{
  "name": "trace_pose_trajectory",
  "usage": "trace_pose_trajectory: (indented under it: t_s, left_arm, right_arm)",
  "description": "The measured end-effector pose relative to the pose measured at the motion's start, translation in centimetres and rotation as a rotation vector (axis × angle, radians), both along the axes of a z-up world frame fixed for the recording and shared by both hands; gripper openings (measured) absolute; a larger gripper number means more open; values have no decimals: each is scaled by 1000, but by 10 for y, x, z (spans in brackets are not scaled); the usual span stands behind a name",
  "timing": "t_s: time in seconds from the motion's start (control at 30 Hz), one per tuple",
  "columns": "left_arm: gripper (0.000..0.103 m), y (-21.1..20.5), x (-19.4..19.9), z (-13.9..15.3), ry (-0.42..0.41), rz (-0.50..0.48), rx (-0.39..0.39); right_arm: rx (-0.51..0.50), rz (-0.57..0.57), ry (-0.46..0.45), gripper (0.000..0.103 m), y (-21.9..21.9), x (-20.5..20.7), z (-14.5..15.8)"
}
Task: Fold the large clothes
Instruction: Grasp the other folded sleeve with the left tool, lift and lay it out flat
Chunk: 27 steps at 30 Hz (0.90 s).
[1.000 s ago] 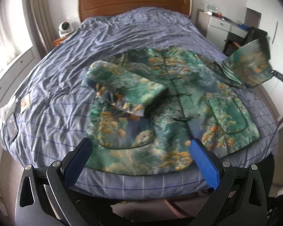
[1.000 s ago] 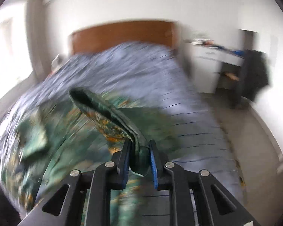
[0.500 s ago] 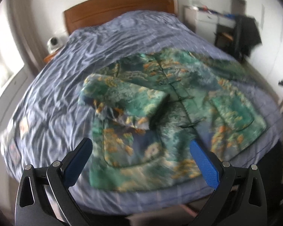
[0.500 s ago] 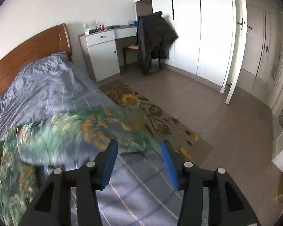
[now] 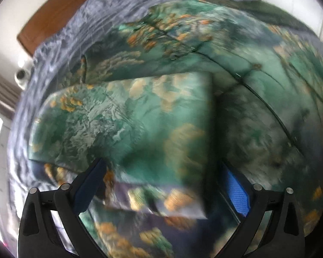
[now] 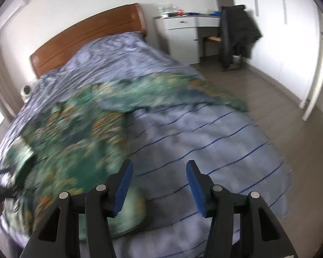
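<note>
Left wrist | left hand-held gripper agape, seemingly over glossy folded jacket | right hand-held gripper agape

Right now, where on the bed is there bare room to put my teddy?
Bare blanket lies ahead of the open right gripper, between the jacket and the bed's floor-side edge. More shows between the jacket and the headboard. Under the open left gripper it is crowded: only jacket.
</note>
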<state>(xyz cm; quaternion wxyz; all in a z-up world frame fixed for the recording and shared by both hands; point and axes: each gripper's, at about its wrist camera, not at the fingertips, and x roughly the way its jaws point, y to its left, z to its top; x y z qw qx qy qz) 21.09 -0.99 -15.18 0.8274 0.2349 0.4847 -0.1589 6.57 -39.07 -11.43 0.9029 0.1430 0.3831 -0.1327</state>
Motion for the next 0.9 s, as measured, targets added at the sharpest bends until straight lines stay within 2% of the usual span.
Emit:
trace_pose_trajectory:
  t_s: [0.13,0.2,0.27,0.37,0.63,0.73,0.9]
  left_arm:
    - [75,24,9,1,116,-15,-168]
    - [59,25,8,2,133,-30,-212]
    - [18,26,3,6,134,-39,-230]
    - [13,30,-3,16,106,-18,-249]
    - [12,64,-5,68,-56,80,-273]
    - [12,97,-10,98,-125,140,-288]
    - [12,154,-8,127,-225,269,-275]
  right_arm:
    - [-34,108,10,53,42,-1,0]
    - [-39,144,9,53,56,-5,3]
    - [-23,173,6,53,66,-2,4]
    - [-10,211,-10,53,80,0,11]
    - [-40,268,-39,53,102,-4,25]
    - [-27,268,-46,53,102,-7,28]
    - [-20,289,-51,53,109,-7,29]
